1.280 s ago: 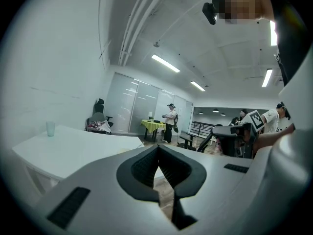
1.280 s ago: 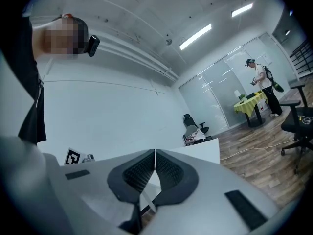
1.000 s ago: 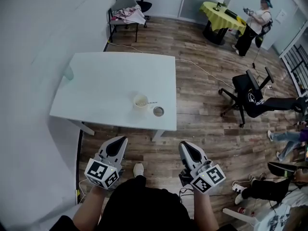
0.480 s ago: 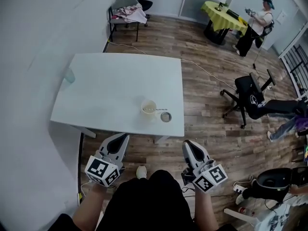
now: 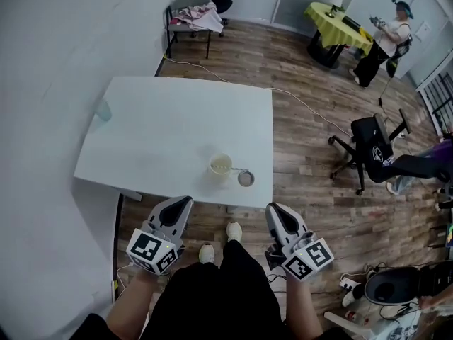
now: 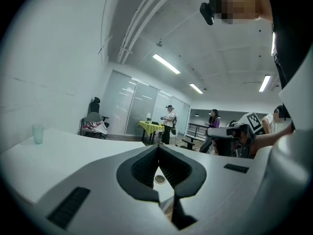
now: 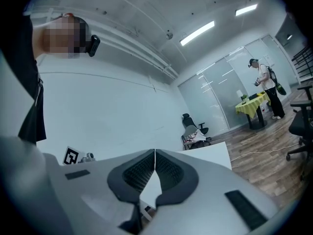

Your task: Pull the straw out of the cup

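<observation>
A pale cup (image 5: 220,165) stands near the front edge of the white table (image 5: 170,129). A thin straw (image 5: 236,168) sticks out of it to the right, toward a small round lid (image 5: 245,179) lying beside the cup. My left gripper (image 5: 181,204) and right gripper (image 5: 275,211) hang below the table's front edge, both shut and holding nothing, well short of the cup. In the left gripper view the jaws (image 6: 158,150) meet at their tips and the lid (image 6: 159,179) shows through the gap. In the right gripper view the jaws (image 7: 154,153) also meet.
A teal tumbler (image 5: 103,110) stands at the table's far left edge. A black office chair (image 5: 371,142) stands to the right on the wooden floor. At the back are a chair with clothes (image 5: 195,13), a yellow-covered table (image 5: 338,28) and a person (image 5: 386,44).
The table and cup have slid nearer and lower in the head view as I step closer. Both grippers stay shut and low in front of me.
</observation>
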Demonstrator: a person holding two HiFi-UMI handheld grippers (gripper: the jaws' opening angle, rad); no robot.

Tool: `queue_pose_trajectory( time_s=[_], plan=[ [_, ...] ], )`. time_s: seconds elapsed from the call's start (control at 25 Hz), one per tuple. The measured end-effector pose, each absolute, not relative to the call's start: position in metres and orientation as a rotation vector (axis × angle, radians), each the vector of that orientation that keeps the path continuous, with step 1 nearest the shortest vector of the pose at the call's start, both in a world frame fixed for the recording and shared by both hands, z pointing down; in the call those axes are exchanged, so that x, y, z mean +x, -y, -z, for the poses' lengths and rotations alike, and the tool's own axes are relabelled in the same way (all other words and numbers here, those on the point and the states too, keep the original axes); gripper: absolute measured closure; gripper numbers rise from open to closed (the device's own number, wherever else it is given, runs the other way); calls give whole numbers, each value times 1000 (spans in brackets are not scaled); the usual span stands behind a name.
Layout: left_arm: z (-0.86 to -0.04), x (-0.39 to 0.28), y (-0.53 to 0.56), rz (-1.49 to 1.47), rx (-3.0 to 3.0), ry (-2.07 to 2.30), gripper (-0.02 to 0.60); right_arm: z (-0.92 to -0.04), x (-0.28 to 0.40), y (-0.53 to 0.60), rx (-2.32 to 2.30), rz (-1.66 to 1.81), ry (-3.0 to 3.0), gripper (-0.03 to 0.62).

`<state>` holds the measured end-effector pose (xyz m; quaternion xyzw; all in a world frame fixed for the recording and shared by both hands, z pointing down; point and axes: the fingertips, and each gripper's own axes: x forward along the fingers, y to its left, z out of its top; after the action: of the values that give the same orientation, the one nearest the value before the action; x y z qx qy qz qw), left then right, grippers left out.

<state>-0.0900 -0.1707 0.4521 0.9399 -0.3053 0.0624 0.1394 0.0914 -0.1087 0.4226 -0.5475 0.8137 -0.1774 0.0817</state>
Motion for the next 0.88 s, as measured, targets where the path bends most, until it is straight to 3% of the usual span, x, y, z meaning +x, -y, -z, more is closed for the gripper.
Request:
queue_pose_trajectory(
  time_s=[0.88],
  plan=[
    [-489,-33,231,-246,2605,1045,568,-505,124,214,-1506,606,-2764,571]
  ],
)
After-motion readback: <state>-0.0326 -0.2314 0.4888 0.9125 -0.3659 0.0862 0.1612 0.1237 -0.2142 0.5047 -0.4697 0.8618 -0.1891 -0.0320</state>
